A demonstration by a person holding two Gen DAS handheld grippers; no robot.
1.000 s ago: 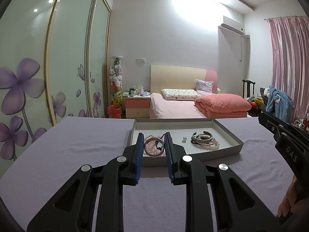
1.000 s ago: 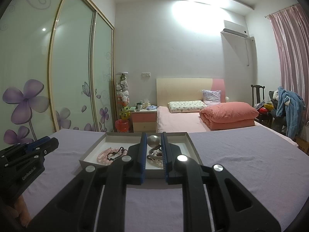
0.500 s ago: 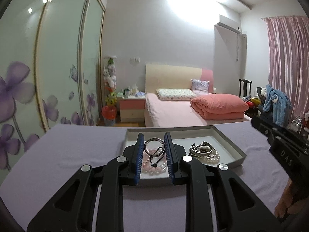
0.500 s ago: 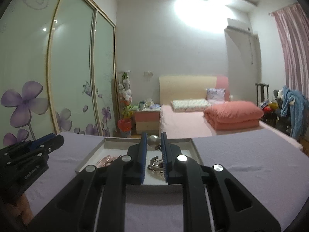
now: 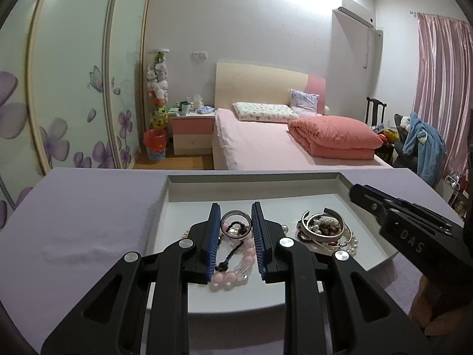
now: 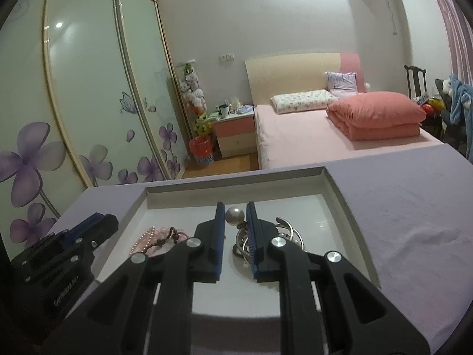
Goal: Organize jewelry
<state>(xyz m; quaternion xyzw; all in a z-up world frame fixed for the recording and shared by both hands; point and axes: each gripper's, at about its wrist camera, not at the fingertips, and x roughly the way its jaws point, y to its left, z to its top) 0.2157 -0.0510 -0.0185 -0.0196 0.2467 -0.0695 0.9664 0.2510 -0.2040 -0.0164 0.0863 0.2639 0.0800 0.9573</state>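
A shallow grey tray (image 5: 251, 179) sits on a lilac-covered table and holds jewelry. My left gripper (image 5: 236, 213) is over the tray, shut on a silver bangle (image 5: 236, 224), with a pink bead bracelet (image 5: 233, 276) and a dark beaded string (image 5: 229, 257) below it. A pile of silver bangles and pearls (image 5: 325, 229) lies to the right. My right gripper (image 6: 235, 210) is over the same tray (image 6: 233, 182), shut on a large pearl bead (image 6: 235, 216). Silver bangles (image 6: 283, 230) lie beneath it, the pink beads (image 6: 153, 236) to its left.
The lilac tablecloth (image 5: 88, 213) spreads around the tray. The right gripper's body (image 5: 408, 230) shows at the right of the left view; the left gripper's body (image 6: 59, 254) shows at the left of the right view. A bed (image 5: 295, 145) and wardrobe lie beyond.
Both grippers have moved forward and lower over the tray, and both views tilt down. The left still holds the bangle, the right still holds the pearl bead.
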